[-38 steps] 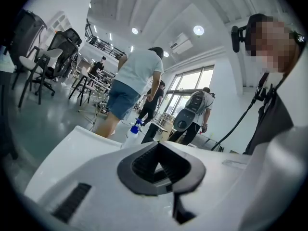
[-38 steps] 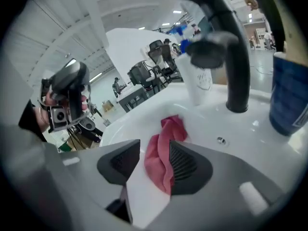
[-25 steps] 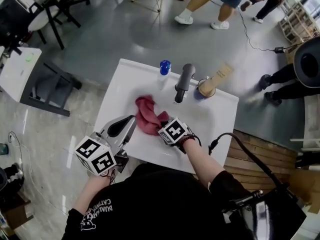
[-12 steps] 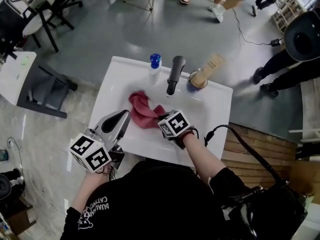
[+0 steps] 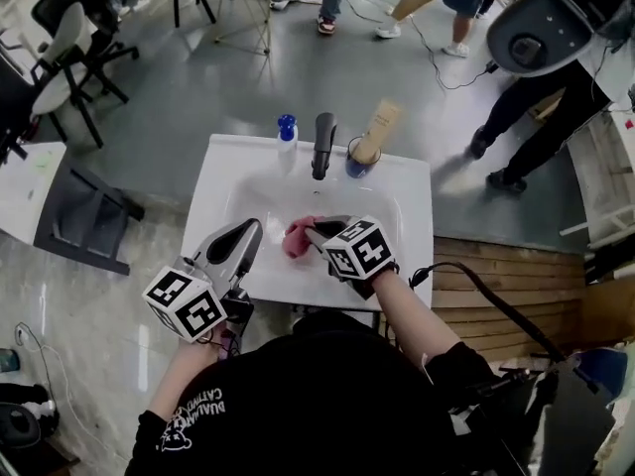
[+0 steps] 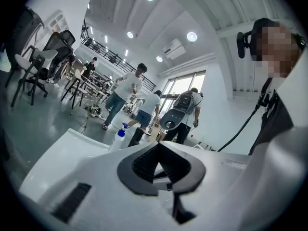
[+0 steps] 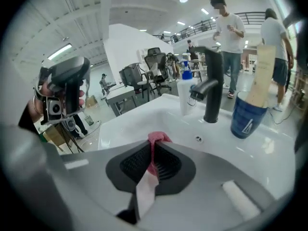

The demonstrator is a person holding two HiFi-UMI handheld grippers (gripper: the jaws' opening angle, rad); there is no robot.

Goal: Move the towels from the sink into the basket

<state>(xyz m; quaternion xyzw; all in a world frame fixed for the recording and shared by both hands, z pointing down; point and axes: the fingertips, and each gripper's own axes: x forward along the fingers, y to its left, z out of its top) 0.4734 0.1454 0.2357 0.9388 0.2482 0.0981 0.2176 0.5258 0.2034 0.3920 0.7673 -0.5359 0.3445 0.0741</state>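
Our right gripper [image 7: 153, 146] clamps the pink towel [image 5: 296, 238] above the sink [image 5: 223, 172], left gripper [image 6: 156, 148] clenched empty; we lift it clear.

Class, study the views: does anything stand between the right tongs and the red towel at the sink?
Nothing does. The right tongs have just closed on the red towel, pinching a fold. The faucet and blue cup stand behind it at the sink's far rim. No basket is in view.
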